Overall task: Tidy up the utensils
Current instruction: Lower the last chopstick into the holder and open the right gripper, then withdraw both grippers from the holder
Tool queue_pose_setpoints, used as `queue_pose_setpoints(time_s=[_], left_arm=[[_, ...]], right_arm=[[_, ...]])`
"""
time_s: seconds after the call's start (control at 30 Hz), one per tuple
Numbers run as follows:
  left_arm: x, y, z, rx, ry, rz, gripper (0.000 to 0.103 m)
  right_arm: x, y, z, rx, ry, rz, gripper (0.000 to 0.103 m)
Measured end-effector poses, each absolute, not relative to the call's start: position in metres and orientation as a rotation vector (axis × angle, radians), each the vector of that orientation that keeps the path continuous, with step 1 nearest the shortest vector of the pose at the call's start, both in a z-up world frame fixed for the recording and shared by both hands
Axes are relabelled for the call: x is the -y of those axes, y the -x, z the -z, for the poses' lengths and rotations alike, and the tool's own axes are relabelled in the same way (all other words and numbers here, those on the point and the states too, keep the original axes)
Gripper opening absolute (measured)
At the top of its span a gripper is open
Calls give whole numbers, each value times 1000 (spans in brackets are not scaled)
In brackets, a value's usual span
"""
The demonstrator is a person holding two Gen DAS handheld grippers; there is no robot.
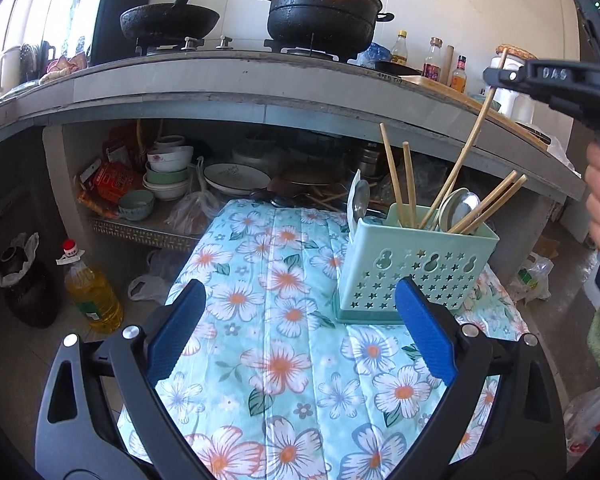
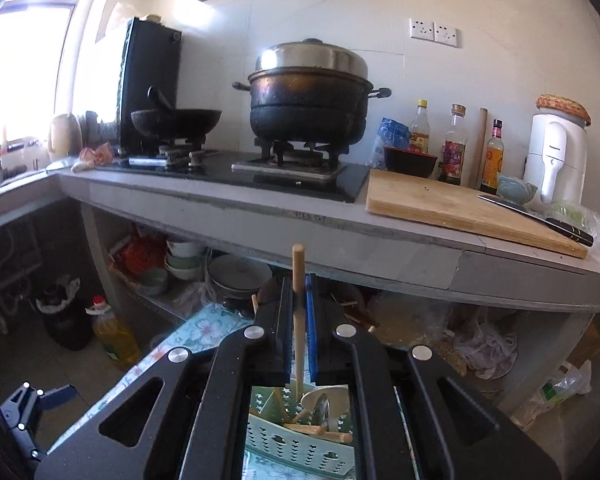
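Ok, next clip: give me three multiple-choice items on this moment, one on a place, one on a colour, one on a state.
1. Where does the utensil caddy stand?
A. on the stove
B. on the floral cloth
C. on the cutting board

2. What colour are the left gripper pads?
A. blue
B. red
C. white

3. What is the right gripper doing?
A. standing wide open
B. shut on a spoon
C. shut on a chopstick

Answers:
1 B, the mint caddy sits on the flowered cloth below the counter.
2 A, both pads show blue in the left wrist view.
3 C, the right wrist view shows the wooden stick pinched between closed pads, its lower end reaching the caddy.
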State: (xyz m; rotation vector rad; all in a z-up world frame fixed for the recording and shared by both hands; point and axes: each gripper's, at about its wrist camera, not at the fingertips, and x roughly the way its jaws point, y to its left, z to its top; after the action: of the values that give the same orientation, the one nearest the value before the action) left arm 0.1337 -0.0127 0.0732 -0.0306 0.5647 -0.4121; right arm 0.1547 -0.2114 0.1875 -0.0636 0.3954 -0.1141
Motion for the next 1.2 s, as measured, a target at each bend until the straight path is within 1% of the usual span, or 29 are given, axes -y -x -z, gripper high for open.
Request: queue_pose_setpoints(time_s=[0.1,0.2,0.27,0.5,0.57,0.6,0.67,0.7,0.77,0.8,0.87,0.97,1.2], left_arm=[[13,-132,-73,-577,45,414,92],[16,-127,-75,-573,43,414,94],[18,-123,-77,-561,33,410,94],[23,-111,-89,-534,26,419,94],[26,-108,-92,-530,16,409,94],[29,-106,-93,-530,3,401,94],[31,-103,-94,-530,-15,398,94],[34,-100,-94,-532,-27,388,94],[38,-97,-94,-535,-57,358,94],[39,-97,-93,-539,-74,343,94],[45,-97,-91,-557,-134,283,94],[49,-96,-89,-547,-199,186,94],[40,-101,-93,-556,-227,86,94]], right_arm=[[203,-156,-174,-442,105,112,6],[204,-145,-172,-455,60,82,10],[210,-129,-176,-438,-5,68,22],[224,-52,-182,-345,-183,40,37],[223,-34,-174,-349,-196,63,44],[222,-27,-168,-357,-191,88,47],[216,-15,-151,-401,-159,152,60],[214,-12,-142,-429,-143,187,62],[209,-8,-120,-498,-118,266,72],[208,-8,-112,-528,-108,295,74],[206,-9,-94,-587,-89,364,80],[204,-13,-78,-647,-84,420,86],[204,-19,-74,-662,-81,497,90]])
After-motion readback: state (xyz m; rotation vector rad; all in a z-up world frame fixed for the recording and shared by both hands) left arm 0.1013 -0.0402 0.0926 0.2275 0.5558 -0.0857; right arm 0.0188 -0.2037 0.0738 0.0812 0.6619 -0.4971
